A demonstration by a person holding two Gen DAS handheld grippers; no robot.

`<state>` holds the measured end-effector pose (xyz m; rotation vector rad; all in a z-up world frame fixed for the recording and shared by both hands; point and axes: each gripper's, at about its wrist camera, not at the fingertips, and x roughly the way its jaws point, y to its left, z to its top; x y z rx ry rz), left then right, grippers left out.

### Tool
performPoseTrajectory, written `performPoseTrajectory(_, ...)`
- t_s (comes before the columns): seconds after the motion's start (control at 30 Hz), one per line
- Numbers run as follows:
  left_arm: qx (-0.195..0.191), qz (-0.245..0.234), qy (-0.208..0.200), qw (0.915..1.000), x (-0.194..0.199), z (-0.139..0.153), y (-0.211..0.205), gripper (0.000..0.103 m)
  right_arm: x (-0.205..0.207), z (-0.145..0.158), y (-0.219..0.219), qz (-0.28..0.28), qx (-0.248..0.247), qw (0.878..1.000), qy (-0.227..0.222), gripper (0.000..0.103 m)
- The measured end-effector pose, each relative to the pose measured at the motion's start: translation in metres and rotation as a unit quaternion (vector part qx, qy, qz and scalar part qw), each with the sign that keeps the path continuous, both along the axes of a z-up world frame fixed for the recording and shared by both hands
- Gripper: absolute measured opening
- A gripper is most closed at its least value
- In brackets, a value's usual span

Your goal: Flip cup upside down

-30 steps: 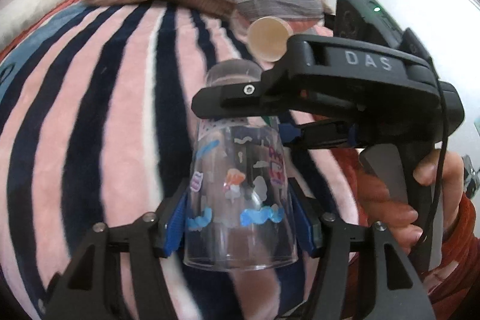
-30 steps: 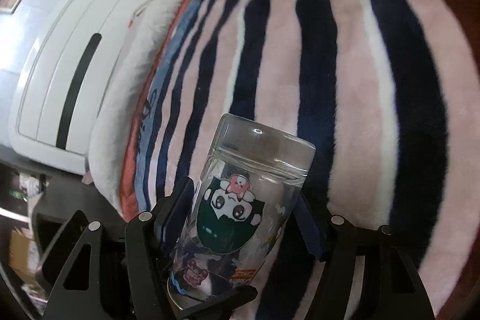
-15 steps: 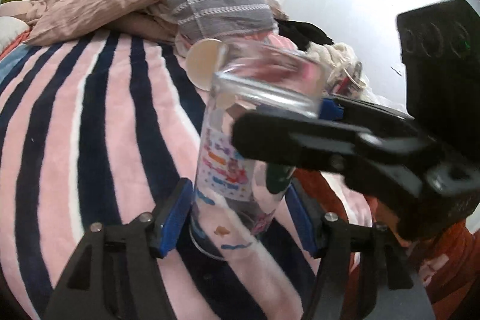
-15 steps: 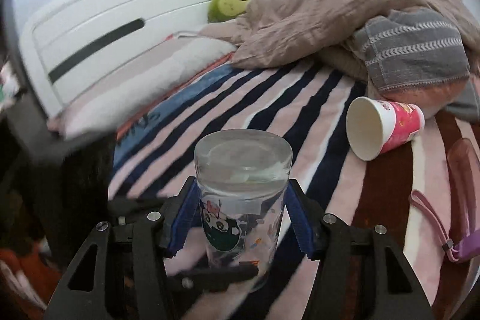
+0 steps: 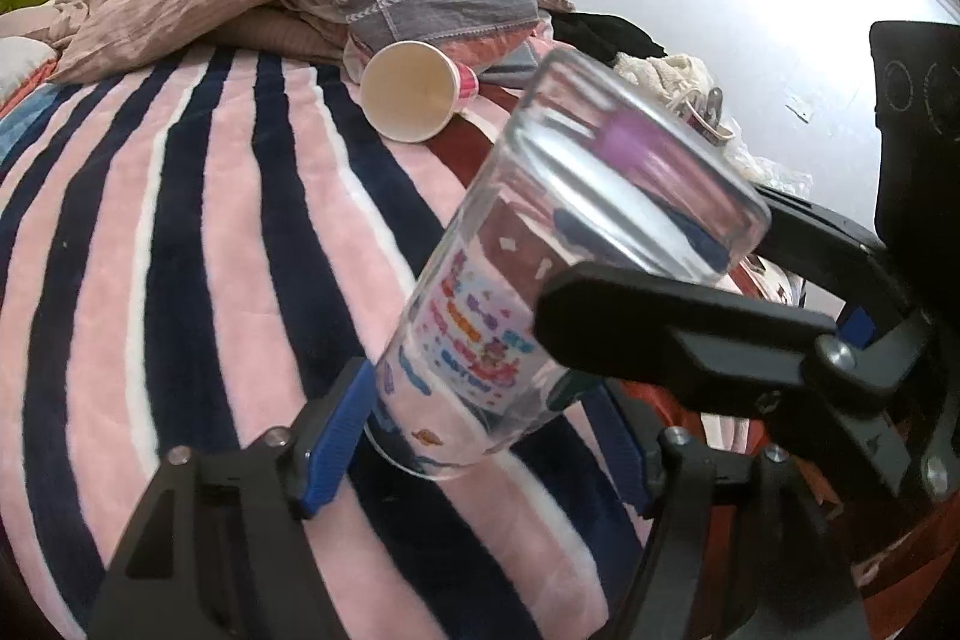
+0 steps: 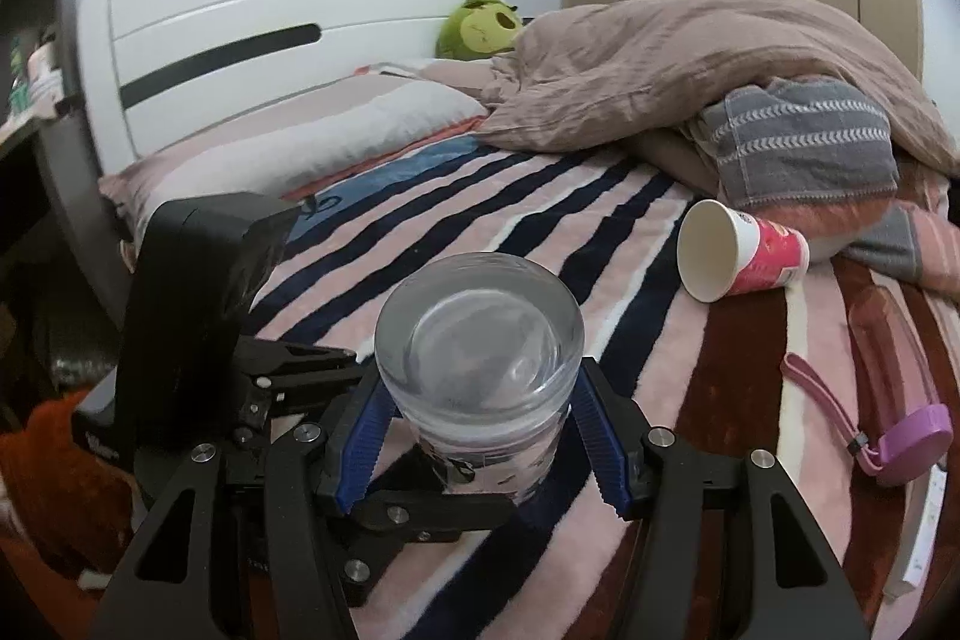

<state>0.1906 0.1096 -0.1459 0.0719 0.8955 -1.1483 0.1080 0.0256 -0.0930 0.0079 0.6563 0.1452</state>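
Observation:
A clear glass cup with cartoon prints is held above the striped blanket, its thick base pointing up and away and its open rim low by the left fingers. In the right wrist view I see its base end-on. My left gripper sits around the rim end; its blue pads look slightly apart from the glass. My right gripper is shut on the cup's middle, blue pads pressing both sides. The right gripper's black fingers cross in front of the cup in the left wrist view.
A pink paper cup lies on its side on the blanket, also in the left wrist view. A brown duvet, grey striped cloth, a purple-lidded bottle with strap, pillows and a white headboard lie beyond.
The cup has been turned from upright to tilted with its base leading, and both grippers swung with it. The right wrist view now faces the headboard.

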Motion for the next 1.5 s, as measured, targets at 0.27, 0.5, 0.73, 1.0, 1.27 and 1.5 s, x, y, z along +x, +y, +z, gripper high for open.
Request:
performPoseTrajectory(0.27, 0.019, 0.001, -0.005, 0.9998, -0.004, 0.004, 0.001, 0.081, 0.005, 0.004, 0.0, 0.007, 0.01, 1.0, 0.007, 0.069)
performPoseTrajectory(0.5, 0.034, 0.019, -0.045, 0.9982, -0.016, 0.028, 0.029, 0.09, -0.019, 0.027, -0.012, -0.018, 0.039, 0.999, -0.019, 0.08)
performPoseTrajectory(0.73, 0.041, 0.095, -0.085, 0.9909, -0.034, 0.091, 0.066, 0.102, -0.065, 0.059, -0.037, -0.079, 0.066, 0.994, -0.036, 0.098)
performPoseTrajectory(1.0, 0.061, 0.189, -0.099, 0.9751, -0.035, 0.13, 0.075, 0.102, -0.1, 0.081, -0.039, -0.113, 0.047, 0.991, -0.053, 0.101)
performPoseTrajectory(1.27, 0.07, 0.198, -0.105, 0.972, -0.04, 0.13, 0.075, 0.102, -0.106, 0.086, -0.031, -0.107, 0.034, 0.992, -0.056, 0.101)
performPoseTrajectory(1.5, 0.074, 0.205, -0.101, 0.9708, -0.041, 0.129, 0.076, 0.102, -0.107, 0.085, -0.031, -0.11, 0.038, 0.992, -0.052, 0.101)
